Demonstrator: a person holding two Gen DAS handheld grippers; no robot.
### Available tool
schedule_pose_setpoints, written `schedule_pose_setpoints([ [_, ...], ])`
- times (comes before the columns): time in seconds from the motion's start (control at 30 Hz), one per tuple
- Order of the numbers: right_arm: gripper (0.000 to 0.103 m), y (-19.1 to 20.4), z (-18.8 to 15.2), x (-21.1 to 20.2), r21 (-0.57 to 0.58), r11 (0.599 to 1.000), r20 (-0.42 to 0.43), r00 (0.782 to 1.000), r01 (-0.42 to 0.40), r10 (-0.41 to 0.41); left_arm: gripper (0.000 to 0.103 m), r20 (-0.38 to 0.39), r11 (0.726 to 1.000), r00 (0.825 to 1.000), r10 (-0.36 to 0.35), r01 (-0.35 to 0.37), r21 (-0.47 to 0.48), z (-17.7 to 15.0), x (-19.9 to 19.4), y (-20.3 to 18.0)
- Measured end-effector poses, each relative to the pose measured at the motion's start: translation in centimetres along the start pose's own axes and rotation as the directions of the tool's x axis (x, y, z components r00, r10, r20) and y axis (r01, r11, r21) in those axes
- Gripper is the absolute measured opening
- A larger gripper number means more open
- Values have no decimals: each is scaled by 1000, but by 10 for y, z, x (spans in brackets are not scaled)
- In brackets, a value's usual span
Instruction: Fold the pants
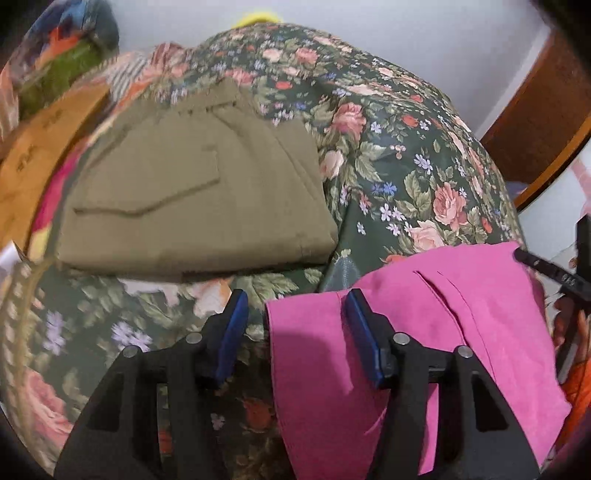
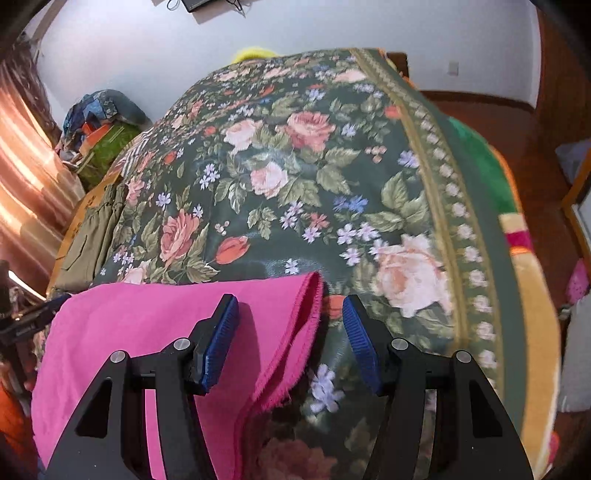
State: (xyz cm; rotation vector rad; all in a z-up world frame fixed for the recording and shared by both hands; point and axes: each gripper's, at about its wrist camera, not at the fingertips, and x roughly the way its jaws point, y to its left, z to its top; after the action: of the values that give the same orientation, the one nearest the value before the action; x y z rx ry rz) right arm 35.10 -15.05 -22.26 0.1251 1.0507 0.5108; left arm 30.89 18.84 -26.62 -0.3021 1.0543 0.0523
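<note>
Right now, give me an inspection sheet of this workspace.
Surface: floral bedspread, dark green with roses.
Job's things: pink pants lying at the near edge; olive pants already folded, further back on the left.
Clutter: cardboard box and a colourful heap beside the bed.
Grippers: left gripper and right gripper both open, each straddling an edge of the pink pants, not clamped.
Cables: dark cords on the wall.
Surroundings: white wall, wooden floor, curtain.

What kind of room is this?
Probably a bedroom. A flowery bedspread covers what looks like a bed, folded olive pants and pink pants lie on it, and a curtain hangs beside.
</note>
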Motion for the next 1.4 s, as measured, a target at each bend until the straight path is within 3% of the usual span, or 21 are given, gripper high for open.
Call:
schedule_pose_setpoints([
  [0.07,50,0,-1,7,4,1000,-20,999,-25,25,56,-4,1000,1000,-23,23,-19,-1,2,3],
  [0.23,19,8,-1,12,-37,999,-27,999,-37,36,54,-5,999,1000,-29,29,-24,-1,1,3],
  [0.33,9,10,-1,8,-60,998,-12,999,-35,35,36,4,1000,1000,-22,22,8,-2,-5,-4],
  [0.47,6,17,1,0,-97,995,27,999,-15,18,25,15,999,1000,-16,16,39,-3,-14,-8],
  [0.5,6,19,2,-1,-105,994,36,999,-13,17,16,19,999,1000,-13,12,43,-3,-16,-9],
  [0.53,5,21,3,-5,-118,993,49,999,-10,16,14,31,999,999,8,-9,53,-4,-21,-10],
  [0.73,5,36,12,-20,-172,985,141,990,32,-7,14,78,997,996,-45,40,59,-6,-44,-12],
  [0.97,4,34,18,-13,-165,984,166,985,65,-37,14,126,998,992,-14,6,65,-5,-54,-8],
  [1.2,1,30,14,-2,-160,978,177,979,130,-101,14,109,996,992,61,-68,62,-9,-39,-3],
  [1.3,1,26,18,-2,-152,984,148,986,93,-71,14,98,995,994,55,-63,71,-9,-37,-2],
  [1.37,2,27,18,-5,-154,985,139,989,74,-53,16,114,990,990,80,-92,103,-9,-41,-8],
  [1.4,2,28,19,-8,-159,985,136,989,73,-52,25,119,988,989,90,-104,114,-9,-44,-11],
])
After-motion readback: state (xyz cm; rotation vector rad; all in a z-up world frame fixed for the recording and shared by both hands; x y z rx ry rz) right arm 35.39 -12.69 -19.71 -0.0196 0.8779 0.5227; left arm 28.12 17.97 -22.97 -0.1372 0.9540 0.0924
